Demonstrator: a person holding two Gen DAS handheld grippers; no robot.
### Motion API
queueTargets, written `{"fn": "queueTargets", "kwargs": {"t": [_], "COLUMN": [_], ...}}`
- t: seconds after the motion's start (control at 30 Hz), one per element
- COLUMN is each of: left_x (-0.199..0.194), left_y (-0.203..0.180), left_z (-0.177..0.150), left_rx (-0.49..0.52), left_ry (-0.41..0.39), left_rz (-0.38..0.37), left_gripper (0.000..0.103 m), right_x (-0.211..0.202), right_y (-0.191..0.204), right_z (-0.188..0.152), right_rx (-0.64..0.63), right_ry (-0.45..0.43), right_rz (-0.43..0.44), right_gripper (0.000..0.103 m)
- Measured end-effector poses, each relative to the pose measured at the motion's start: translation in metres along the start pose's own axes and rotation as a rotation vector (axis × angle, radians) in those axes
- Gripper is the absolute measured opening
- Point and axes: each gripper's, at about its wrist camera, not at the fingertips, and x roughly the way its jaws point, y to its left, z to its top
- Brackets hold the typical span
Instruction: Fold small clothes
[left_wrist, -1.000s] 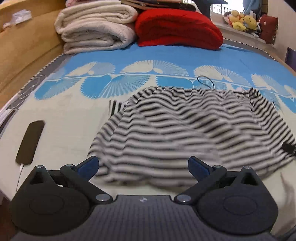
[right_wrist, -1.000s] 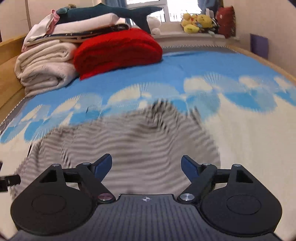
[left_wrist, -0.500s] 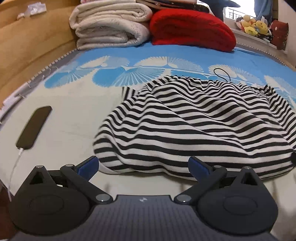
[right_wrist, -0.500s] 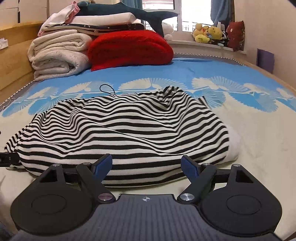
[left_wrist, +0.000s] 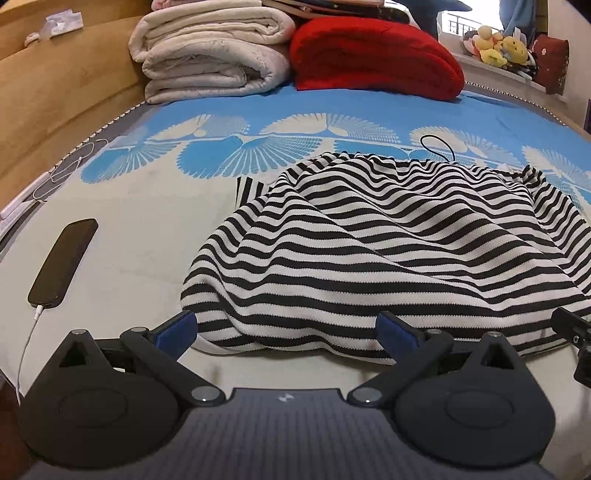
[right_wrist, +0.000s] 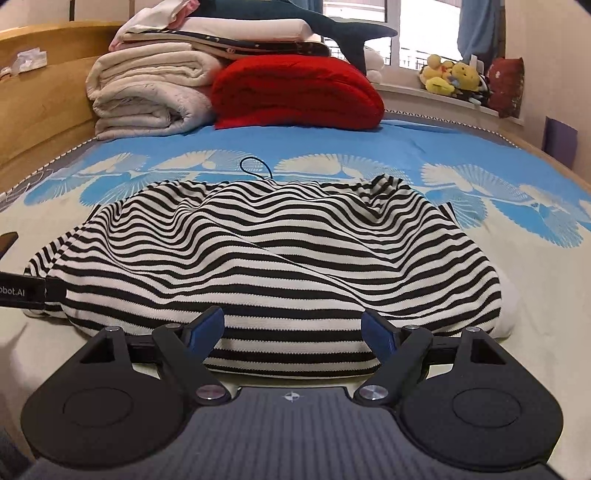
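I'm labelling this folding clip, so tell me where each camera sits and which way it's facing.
Left wrist: low behind the open left gripper, facing the striped garment's left half, with the phone at left; the right gripper's edge shows at far right.
Right wrist: low behind the open right gripper, facing the garment's right half; the left gripper's side shows at far left.
Both share the garment, white blankets and red blanket.

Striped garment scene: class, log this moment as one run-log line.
striped garment: rumpled on bed | left gripper: open, at near hem | right gripper: open, at near hem | fold: not started
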Motion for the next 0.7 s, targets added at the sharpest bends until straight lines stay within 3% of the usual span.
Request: {"fn": "queueTargets", "kwargs": {"t": [0.53,0.6,0.7], "left_x": [0.002,0.0,-0.008], "left_y": [0.013,0.032,0.066], "left_z": [0.004,0.01,0.019], "left_rx": [-0.02,-0.065,-0.106], "left_ry": [0.027,0.011,-0.06], "left_rz": [-0.009,0.039,0.228], "left_gripper": [0.103,0.103,0.103], "right_x": [0.005,0.004,0.004], "right_y": [0.001,0.004,0.008], "right_z": [-0.003,-0.004,-0.006], "right_rx": [0.006,-0.01,-0.038], "right_ry": [0.029,0.028,0.029], "right_rz": [0.01,0.02,0.036], "right_gripper": [0.082,0.082,0.083]}}
